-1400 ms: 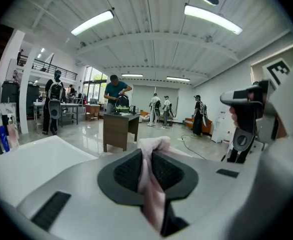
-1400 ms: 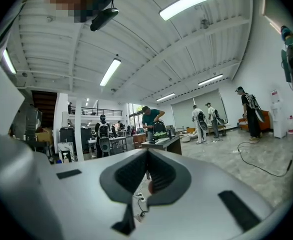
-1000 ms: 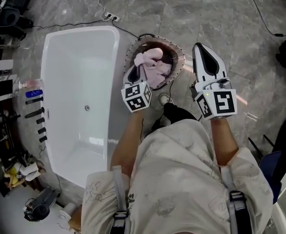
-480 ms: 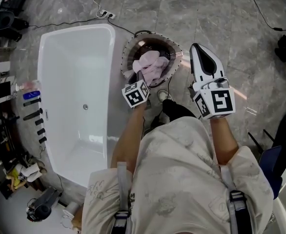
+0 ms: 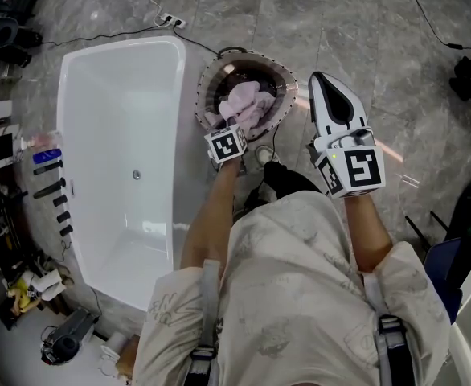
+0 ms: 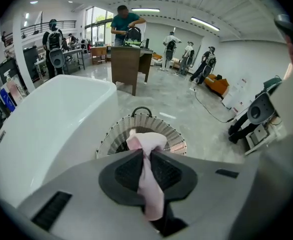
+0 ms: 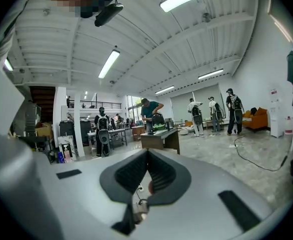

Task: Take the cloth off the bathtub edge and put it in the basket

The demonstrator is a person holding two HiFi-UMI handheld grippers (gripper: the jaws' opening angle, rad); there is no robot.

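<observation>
Soft, light pale-pink cloth (image 6: 147,140) — any bunched fold holds it; left gripper (image 6: 146,156) fingers clench one over the round slatted basket (image 5: 290,87); right gripper (image 7: 147,155) closed, empty.

Bathtub (image 5: 115,119) just beside basket (image 5: 286,77)

Crumpled pink cloth (image 5: 247,107) hangs over the round slatted basket (image 5: 287,80).

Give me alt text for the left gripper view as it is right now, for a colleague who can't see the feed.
The left gripper is shut on a pink cloth, whose bunched end shows against the opening of the round basket just beyond the jaws. The white bathtub fills the left side of the view, next to the basket.
</observation>
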